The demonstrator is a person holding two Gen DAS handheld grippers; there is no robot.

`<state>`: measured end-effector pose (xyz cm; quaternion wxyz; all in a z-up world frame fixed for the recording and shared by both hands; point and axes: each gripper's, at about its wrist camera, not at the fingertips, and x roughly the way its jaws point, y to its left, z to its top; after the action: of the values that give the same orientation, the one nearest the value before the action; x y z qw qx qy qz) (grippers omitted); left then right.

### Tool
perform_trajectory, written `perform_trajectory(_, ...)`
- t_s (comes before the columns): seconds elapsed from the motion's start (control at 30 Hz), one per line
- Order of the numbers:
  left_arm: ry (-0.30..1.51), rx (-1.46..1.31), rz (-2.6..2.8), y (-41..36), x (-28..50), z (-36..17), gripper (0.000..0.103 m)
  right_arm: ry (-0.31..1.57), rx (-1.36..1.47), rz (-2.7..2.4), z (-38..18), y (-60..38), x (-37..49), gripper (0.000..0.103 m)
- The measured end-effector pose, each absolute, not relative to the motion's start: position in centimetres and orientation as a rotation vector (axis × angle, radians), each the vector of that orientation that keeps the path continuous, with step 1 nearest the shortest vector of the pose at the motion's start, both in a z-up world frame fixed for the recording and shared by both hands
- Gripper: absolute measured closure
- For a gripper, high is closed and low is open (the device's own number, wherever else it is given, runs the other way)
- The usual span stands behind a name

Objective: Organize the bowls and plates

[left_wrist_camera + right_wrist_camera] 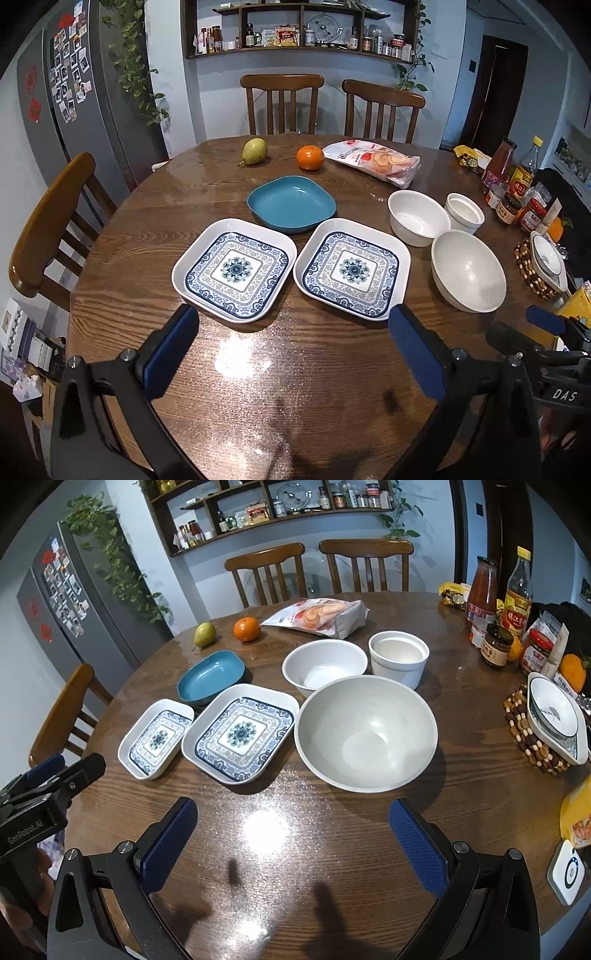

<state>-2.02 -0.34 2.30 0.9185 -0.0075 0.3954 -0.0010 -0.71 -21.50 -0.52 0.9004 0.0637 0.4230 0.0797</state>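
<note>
Two square blue-patterned plates lie side by side on the round wooden table: the left one (pixel 234 269) (pixel 157 738) and the right one (pixel 352 268) (pixel 241 733). A teal square dish (pixel 291 203) (pixel 210 677) sits behind them. To the right stand a large white bowl (pixel 468 271) (pixel 365 733), a medium white bowl (pixel 417 218) (pixel 324 666) and a small white cup-bowl (pixel 464 213) (pixel 399 657). My left gripper (pixel 293 347) is open and empty, in front of the plates. My right gripper (pixel 293 830) is open and empty, in front of the large bowl.
A pear (pixel 254 151), an orange (pixel 310 157) and a snack bag (pixel 373 160) lie at the back. Bottles and jars (pixel 498 605) crowd the right side. A patterned bowl on a beaded trivet (pixel 554 720) sits at the right edge. Chairs (pixel 282 103) surround the table.
</note>
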Motion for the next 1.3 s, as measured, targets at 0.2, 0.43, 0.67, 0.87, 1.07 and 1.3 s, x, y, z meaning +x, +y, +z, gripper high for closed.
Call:
perform_trajectory(0.2,0.821,-0.015,-0.006,-0.3,-1.7,2.1,0.001,0.875,0.133,0.166,-0.5,-21.4,-0.6,0.0)
perform_trajectory(0.43,0.825,-0.015,-0.016,-0.3,-1.3,2.1,0.001,0.875,0.133,0.165,-0.5,-21.4,-0.6,0.0)
perform_trajectory(0.67,0.829,-0.018,-0.023,-0.2,-0.9,2.0,0.001,0.876,0.137,0.161,-0.4,-21.5,-0.2,0.0)
perform_trajectory(0.87,0.834,-0.029,-0.035,-0.1,-0.7,1.9,0.001,0.876,0.137,0.161,-0.4,-21.5,-0.2,0.0)
perform_trajectory(1.07,0.836,-0.033,-0.04,0.0,-0.6,1.9,0.001,0.878,0.138,0.161,-0.4,-21.5,0.0,0.0)
perform_trajectory(1.3,0.837,-0.034,-0.039,0.1,-0.5,1.8,0.001,0.877,0.139,0.162,-0.4,-21.4,0.0,0.0)
